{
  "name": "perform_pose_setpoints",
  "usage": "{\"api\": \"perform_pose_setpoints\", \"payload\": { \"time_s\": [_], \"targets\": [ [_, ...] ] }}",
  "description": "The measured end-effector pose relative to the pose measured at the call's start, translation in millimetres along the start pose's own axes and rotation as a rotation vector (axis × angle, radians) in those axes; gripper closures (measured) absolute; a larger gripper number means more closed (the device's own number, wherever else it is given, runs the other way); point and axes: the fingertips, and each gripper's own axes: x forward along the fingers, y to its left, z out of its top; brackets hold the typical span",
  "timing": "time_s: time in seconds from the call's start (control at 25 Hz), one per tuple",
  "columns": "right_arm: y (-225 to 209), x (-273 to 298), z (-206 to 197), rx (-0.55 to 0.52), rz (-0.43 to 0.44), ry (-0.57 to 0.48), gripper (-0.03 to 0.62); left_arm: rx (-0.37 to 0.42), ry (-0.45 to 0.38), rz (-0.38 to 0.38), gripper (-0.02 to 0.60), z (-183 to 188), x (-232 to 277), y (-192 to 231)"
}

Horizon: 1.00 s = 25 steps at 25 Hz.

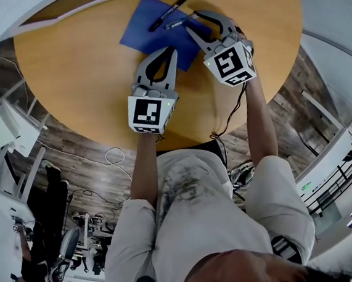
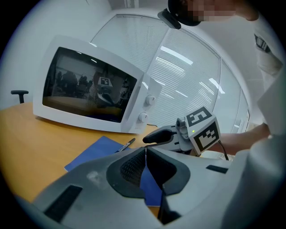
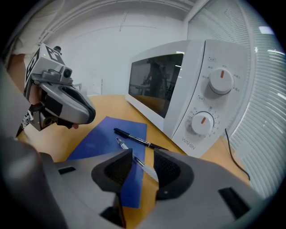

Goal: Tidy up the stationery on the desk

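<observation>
The clear pen (image 3: 135, 159) is lying at the edge of the blue folder (image 3: 105, 136) beside a black marker (image 3: 136, 140), right between the right gripper's (image 3: 143, 155) spread jaws but not pinched, while the left gripper (image 2: 146, 150) hovers nearby, pressed together on nothing, in front of the microwave (image 3: 187, 85).

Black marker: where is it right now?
In the right gripper view, the black marker lies across the blue folder's edge nearest the microwave, just beyond the clear pen.
</observation>
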Motion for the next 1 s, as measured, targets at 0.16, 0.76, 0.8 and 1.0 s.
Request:
{"api": "perform_pose_setpoints", "payload": {
  "time_s": [0.16, 0.76, 0.8, 1.0],
  "targets": [
    [3, 7, -4, -0.037, 0.037, 0.023, 0.399, -0.004, 0.003, 0.002, 0.565, -2, 1, 1],
    [10, 20, -12, -0.048, 0.108, 0.082, 0.389, -0.016, 0.007, 0.015, 0.565, -5, 2, 6],
    [11, 21, -11, -0.055, 0.109, 0.090, 0.398, -0.017, 0.006, 0.017, 0.565, -5, 1, 7],
    [12, 21, -11, -0.106, 0.096, 0.114, 0.414, -0.022, 0.003, 0.023, 0.565, -6, -2, 6]
  ]
}}
